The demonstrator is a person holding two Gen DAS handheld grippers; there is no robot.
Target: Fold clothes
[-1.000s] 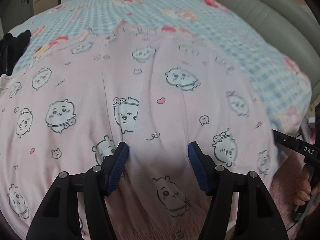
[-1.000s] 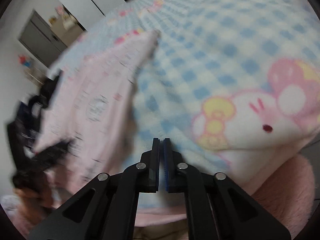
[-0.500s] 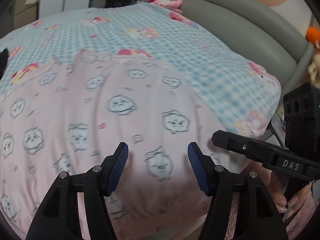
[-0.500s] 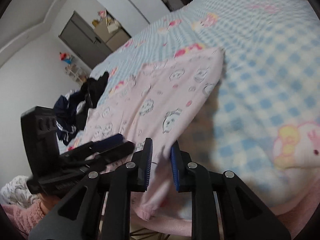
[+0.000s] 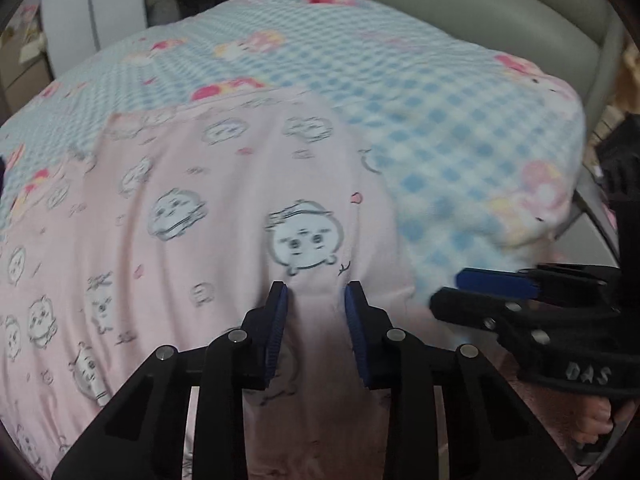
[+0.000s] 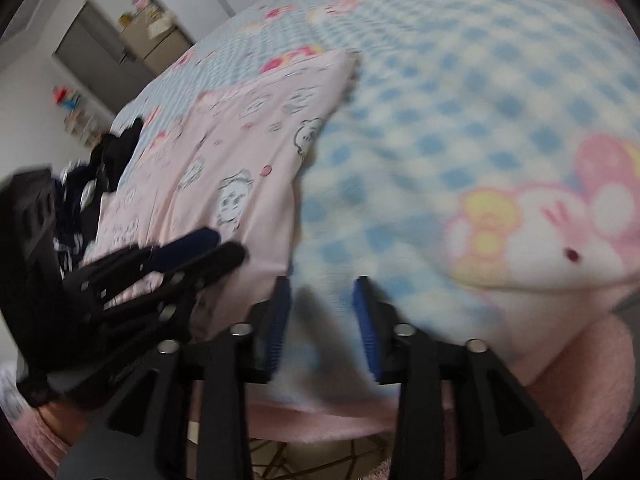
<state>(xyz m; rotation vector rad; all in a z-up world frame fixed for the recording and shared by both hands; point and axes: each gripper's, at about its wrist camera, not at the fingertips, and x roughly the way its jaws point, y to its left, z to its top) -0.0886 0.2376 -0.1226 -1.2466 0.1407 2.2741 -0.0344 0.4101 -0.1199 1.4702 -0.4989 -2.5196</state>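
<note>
The pink printed garment (image 5: pixel 208 216) lies flat on the blue checked blanket (image 5: pixel 440 120), the left gripper (image 5: pixel 315 292) parted over its near edge, the right gripper (image 6: pixel 322 292) parted at 3 o'clock over blanket

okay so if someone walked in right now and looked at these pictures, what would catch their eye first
Most striking is the pink garment printed with cartoon faces, spread flat over the left of a blue checked blanket. The left tool hangs open just above the garment's near edge. The right tool is open over bare blanket, just right of the garment, with dark clothes piled at the far left.
</note>
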